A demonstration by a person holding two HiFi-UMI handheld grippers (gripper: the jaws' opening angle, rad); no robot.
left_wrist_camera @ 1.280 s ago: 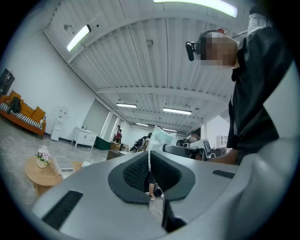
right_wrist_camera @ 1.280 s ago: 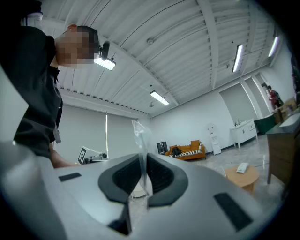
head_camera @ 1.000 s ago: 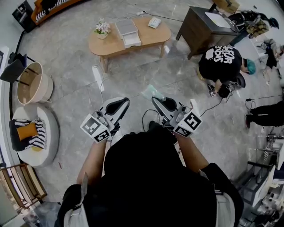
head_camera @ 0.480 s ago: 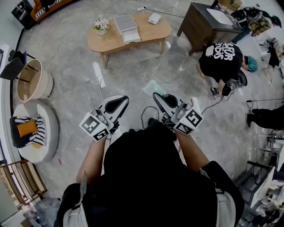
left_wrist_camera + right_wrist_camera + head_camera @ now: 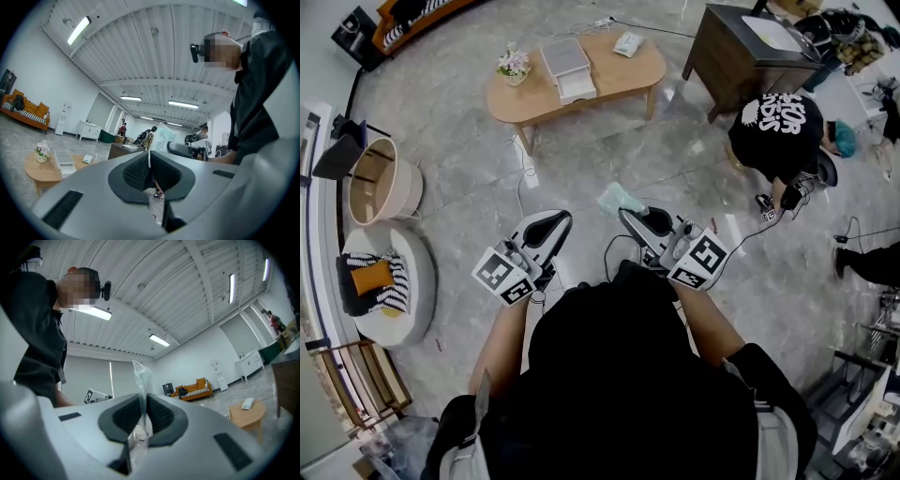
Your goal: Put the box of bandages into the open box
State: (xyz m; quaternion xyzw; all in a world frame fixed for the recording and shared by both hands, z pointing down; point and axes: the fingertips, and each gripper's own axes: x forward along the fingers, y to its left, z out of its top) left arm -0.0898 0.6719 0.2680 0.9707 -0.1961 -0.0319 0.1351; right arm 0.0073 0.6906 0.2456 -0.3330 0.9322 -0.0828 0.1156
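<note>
My right gripper (image 5: 625, 214) is shut on a pale green, clear-wrapped packet (image 5: 619, 197), apparently the box of bandages, which sticks out past its tips over the floor. In the right gripper view a thin edge of clear plastic (image 5: 141, 376) stands pinched between the pads (image 5: 157, 416). My left gripper (image 5: 562, 217) is held beside it, shut with nothing in it; its pads (image 5: 136, 171) meet. The open white box (image 5: 565, 58) lies on the wooden table (image 5: 609, 80) far ahead, with a second white piece (image 5: 577, 86) next to it.
A flower pot (image 5: 514, 64) and a small packet (image 5: 628, 42) also sit on the table. A person crouches at the right (image 5: 783, 127) by a dark desk (image 5: 741, 47). Cables and a power strip (image 5: 525, 164) lie on the floor. A basket (image 5: 382, 180) and a pouf (image 5: 389, 286) stand at the left.
Both grippers keep the same pose and grip. The room has shifted a little in the head view as the person carrying them moves.
</note>
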